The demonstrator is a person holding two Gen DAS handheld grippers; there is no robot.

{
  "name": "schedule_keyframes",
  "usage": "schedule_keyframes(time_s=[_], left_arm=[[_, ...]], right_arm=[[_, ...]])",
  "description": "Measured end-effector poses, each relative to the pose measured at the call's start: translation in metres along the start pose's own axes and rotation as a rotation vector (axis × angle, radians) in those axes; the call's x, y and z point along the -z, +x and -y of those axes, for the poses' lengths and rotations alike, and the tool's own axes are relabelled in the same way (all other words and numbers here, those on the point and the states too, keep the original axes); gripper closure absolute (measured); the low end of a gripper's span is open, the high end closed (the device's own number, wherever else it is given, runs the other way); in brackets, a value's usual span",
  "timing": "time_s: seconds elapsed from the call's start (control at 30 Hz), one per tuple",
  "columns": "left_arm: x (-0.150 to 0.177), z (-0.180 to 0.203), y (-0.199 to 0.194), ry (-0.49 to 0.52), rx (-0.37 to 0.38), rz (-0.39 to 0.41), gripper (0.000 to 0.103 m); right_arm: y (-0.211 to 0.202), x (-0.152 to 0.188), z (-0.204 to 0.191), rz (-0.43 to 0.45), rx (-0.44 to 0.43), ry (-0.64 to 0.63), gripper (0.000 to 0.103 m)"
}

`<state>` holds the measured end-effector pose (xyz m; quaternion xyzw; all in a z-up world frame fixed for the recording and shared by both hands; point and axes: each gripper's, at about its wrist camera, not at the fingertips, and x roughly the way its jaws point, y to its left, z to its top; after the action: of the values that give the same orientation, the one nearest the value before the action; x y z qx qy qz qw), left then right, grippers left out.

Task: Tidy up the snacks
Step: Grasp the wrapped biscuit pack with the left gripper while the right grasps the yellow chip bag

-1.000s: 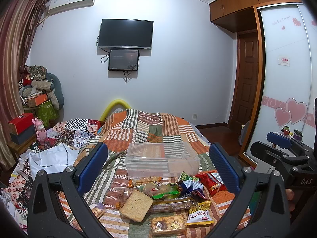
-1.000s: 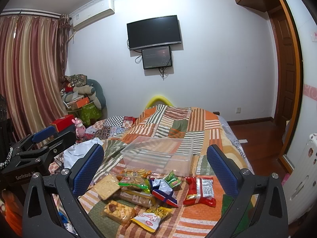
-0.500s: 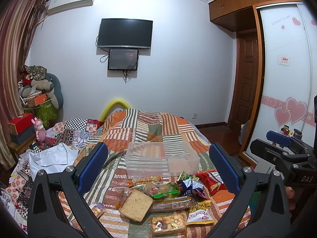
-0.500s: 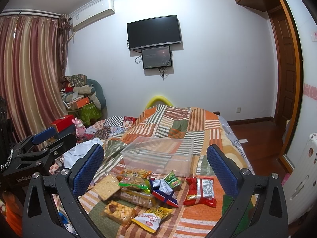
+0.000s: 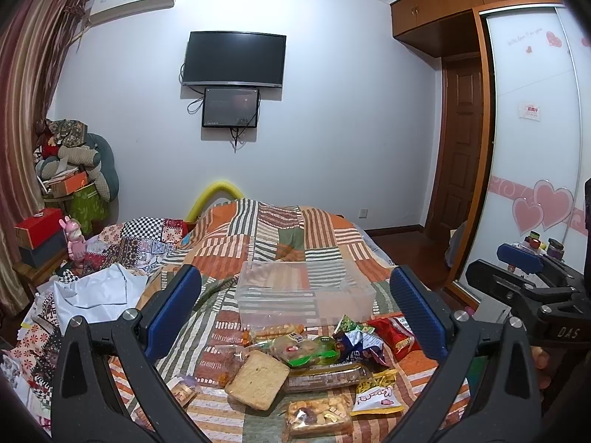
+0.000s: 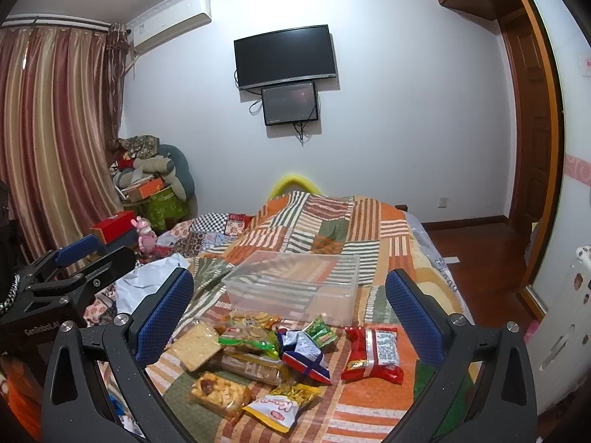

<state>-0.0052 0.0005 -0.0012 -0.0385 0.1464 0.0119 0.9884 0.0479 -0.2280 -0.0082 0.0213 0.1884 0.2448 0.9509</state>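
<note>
Several snack packets lie in a loose pile on the striped bedspread, among them a red packet (image 6: pixel 373 349), a square cracker pack (image 5: pixel 257 379), a blue-and-white packet (image 6: pixel 304 354) and a yellow chip bag (image 6: pixel 282 406). Just behind the pile sits an empty clear plastic box (image 5: pixel 304 293) (image 6: pixel 295 288). My left gripper (image 5: pixel 295 306) hovers open above the pile with nothing between its fingers. My right gripper (image 6: pixel 290 306) is open too, held over the snacks. Each gripper shows at the edge of the other's view.
The bed (image 5: pixel 280 229) runs away toward a white wall with a mounted TV (image 5: pixel 235 59). Folded cloth and a white bag (image 5: pixel 96 295) crowd the bed's left side. A wardrobe with heart stickers (image 5: pixel 535 184) stands right, boxes and cushions (image 6: pixel 151 181) far left.
Almost nothing has changed; both views drift very slightly, and the snacks and box stay put.
</note>
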Motion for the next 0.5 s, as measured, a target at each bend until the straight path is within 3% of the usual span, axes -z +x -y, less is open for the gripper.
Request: schedule_keyframes(time_s=[0.2, 0.27, 0.4, 0.5], left_arm=[[0.004, -0.014, 0.006, -0.012, 0.001, -0.046, 0.004], [0.006, -0.021, 0.009, -0.016, -0.001, -0.071, 0.019], [0.015, -0.035, 0.018, -0.008, -0.021, -0.13, 0.027], [0.025, -0.048, 0.026, 0.009, -0.05, -0.187, 0.039]], right_arm=[[0.006, 0.005, 0.001, -0.024, 0.0, 0.01, 0.0], [0.011, 0.008, 0.005, -0.044, -0.014, 0.031, 0.0], [0.018, 0.014, 0.008, -0.073, -0.012, 0.039, 0.001], [0.027, 0.023, 0.011, -0.122, -0.005, 0.039, 0.012]])
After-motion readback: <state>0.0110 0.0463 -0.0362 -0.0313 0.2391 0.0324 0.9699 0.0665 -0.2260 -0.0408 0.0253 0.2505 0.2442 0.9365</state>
